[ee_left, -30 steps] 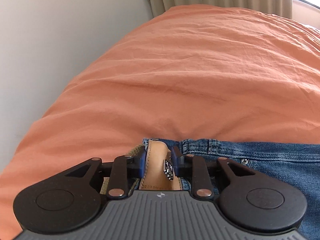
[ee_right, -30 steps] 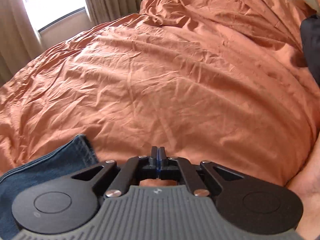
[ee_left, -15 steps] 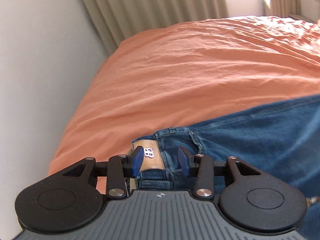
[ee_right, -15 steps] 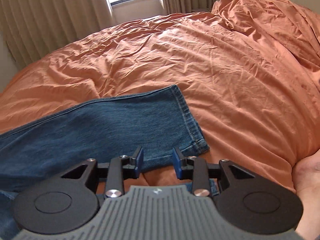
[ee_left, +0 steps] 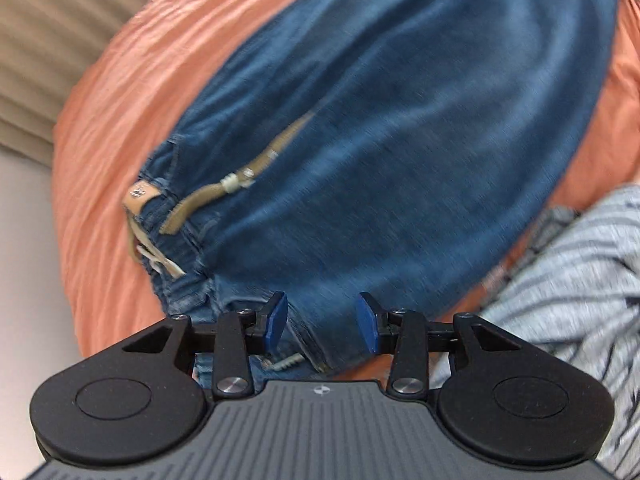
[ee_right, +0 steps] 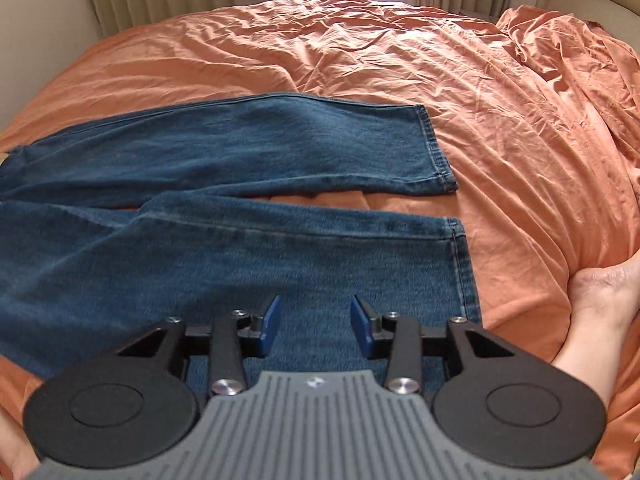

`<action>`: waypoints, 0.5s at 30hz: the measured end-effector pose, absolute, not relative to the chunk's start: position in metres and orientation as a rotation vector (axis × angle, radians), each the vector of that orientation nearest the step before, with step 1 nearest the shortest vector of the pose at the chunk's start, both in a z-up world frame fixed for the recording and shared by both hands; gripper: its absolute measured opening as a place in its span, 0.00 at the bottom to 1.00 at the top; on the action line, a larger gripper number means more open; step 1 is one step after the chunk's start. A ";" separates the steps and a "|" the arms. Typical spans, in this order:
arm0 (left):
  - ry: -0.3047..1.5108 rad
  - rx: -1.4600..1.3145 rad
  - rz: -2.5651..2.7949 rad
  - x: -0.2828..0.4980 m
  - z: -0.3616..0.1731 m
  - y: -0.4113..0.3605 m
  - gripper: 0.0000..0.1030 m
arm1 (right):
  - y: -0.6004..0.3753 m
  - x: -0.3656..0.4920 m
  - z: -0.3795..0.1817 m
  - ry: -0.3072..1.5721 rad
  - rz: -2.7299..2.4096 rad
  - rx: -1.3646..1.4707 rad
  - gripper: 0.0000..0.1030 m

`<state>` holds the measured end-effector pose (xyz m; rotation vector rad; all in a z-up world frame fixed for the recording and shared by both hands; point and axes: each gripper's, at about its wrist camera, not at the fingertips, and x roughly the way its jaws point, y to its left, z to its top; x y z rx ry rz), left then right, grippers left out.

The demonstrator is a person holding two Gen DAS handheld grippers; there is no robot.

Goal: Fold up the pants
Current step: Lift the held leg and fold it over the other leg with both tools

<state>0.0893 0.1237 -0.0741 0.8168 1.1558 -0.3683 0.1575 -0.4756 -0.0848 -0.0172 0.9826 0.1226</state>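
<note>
- Bed [ee_right: 500,92] under an orange cover, bearing everything.
- Jeans [ee_right: 240,152] spread flat on it, long axis across the right wrist view, hems to the right, waistband [ee_left: 160,216] off to the left.
- Right tongs [ee_right: 314,326] above the near leg, jaws opening, gripping nothing.
- Left tongs [ee_left: 322,322] by the waistband end, parted about halfway, empty; view blurred.

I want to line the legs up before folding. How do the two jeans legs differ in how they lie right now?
The far leg lies nearly straight and smooth; the near leg starts angled and bends straight, with a crease along it. The far leg's hem stops short of the near leg's hem, which sits further right. The near leg runs under the right gripper, whose jaws are opening, empty. Both lie flat on the orange sheet, slightly apart.
</note>
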 end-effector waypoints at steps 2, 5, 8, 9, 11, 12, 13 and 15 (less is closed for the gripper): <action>1.189 0.867 -0.432 0.077 -0.085 0.115 0.46 | -0.469 0.146 -0.083 0.995 0.140 -0.043 0.35; 1.200 0.943 -0.502 0.068 -0.104 0.097 0.48 | -0.458 0.133 -0.080 1.011 0.170 -0.111 0.35; 1.194 0.987 -0.531 0.069 -0.116 0.083 0.45 | -0.448 0.120 -0.074 1.024 0.199 -0.207 0.35; 1.193 0.991 -0.535 0.070 -0.118 0.081 0.45 | -0.444 0.117 -0.073 1.025 0.208 -0.241 0.36; 1.203 0.988 -0.537 0.071 -0.123 0.079 0.42 | -0.439 0.108 -0.070 1.020 0.225 -0.314 0.36; 1.209 0.980 -0.532 0.072 -0.124 0.078 0.40 | -0.436 0.104 -0.070 1.019 0.235 -0.353 0.36; 1.217 0.970 -0.522 0.072 -0.125 0.077 0.33 | -0.433 0.100 -0.071 1.020 0.245 -0.393 0.36; 1.209 0.955 -0.501 0.070 -0.127 0.074 0.19 | -0.429 0.093 -0.074 1.019 0.270 -0.473 0.36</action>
